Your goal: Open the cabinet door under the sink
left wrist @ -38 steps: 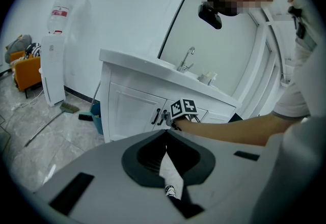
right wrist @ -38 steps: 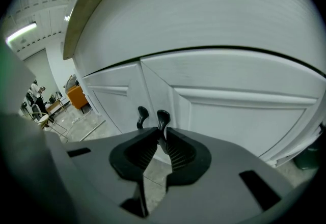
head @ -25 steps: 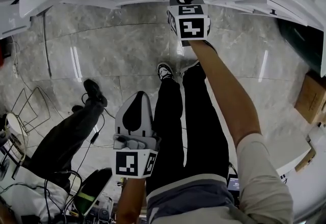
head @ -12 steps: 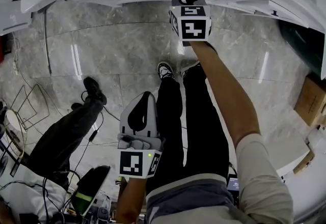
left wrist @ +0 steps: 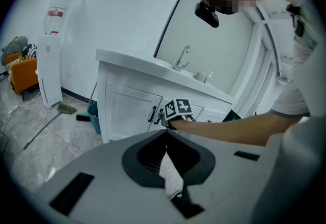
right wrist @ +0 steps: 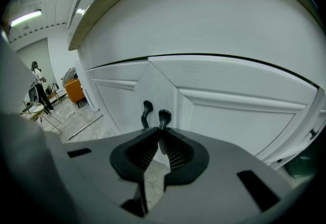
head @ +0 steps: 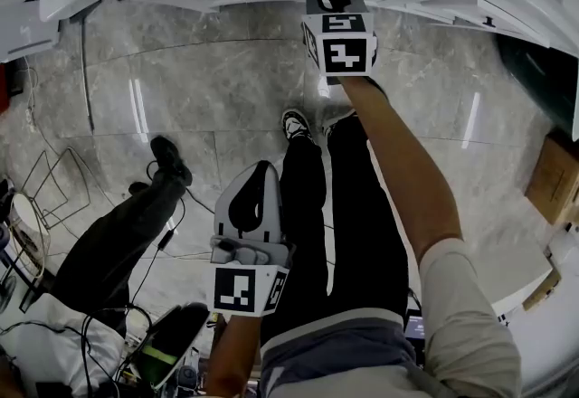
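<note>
Right gripper view: right claw (right wrist: 160, 131) pinched onto black handle (right wrist: 164, 115) of cabinet door (right wrist: 239, 116), beneath the worktop (right wrist: 204, 24) lip; best pull steadily outward following the hinge arc, grip firm; left claw (left wrist: 165, 135) closed, empty, idle.

A water dispenser (left wrist: 50, 65) stands against the wall (left wrist: 117, 9), an orange armchair (left wrist: 23, 74) just beside it. A cardboard box (head: 552, 175) sits on the marble floor (head: 199, 89).

- The cabinet door (right wrist: 239, 116) is white; its handle (right wrist: 164, 116) is black.
- The floor (head: 181, 89) is grey, veined marble.
- The left hand-held gripper (head: 261, 168) is grey, with black-and-white square markers.
</note>
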`<action>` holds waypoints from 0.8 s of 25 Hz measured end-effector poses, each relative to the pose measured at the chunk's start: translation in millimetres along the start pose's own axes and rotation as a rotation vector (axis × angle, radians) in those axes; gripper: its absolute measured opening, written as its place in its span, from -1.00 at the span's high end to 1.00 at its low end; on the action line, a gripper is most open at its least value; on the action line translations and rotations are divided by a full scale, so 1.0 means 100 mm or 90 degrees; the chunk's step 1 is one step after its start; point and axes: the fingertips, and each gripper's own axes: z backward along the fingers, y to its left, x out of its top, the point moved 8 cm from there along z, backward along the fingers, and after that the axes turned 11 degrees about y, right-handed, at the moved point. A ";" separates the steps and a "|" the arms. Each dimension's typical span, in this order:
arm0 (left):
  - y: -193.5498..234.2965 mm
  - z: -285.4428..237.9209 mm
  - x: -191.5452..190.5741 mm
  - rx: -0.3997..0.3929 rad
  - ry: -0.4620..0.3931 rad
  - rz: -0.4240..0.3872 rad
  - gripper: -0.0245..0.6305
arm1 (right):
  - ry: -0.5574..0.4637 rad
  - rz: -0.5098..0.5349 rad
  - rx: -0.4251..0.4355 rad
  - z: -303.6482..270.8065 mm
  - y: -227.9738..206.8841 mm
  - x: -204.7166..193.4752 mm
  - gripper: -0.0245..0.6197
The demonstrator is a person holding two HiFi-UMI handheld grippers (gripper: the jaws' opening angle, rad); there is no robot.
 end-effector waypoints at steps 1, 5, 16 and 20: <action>0.00 0.01 -0.01 0.000 0.000 -0.001 0.92 | 0.000 0.001 0.001 0.01 0.00 -0.01 0.78; 0.00 0.02 -0.05 0.004 0.001 -0.002 0.92 | 0.001 0.012 0.004 0.03 0.01 -0.05 0.78; -0.01 0.08 -0.06 0.006 -0.011 0.004 0.92 | 0.010 0.044 0.030 0.14 0.03 -0.18 0.78; -0.09 0.10 -0.02 0.007 -0.028 0.007 0.92 | 0.013 0.062 0.047 0.18 0.04 -0.22 0.78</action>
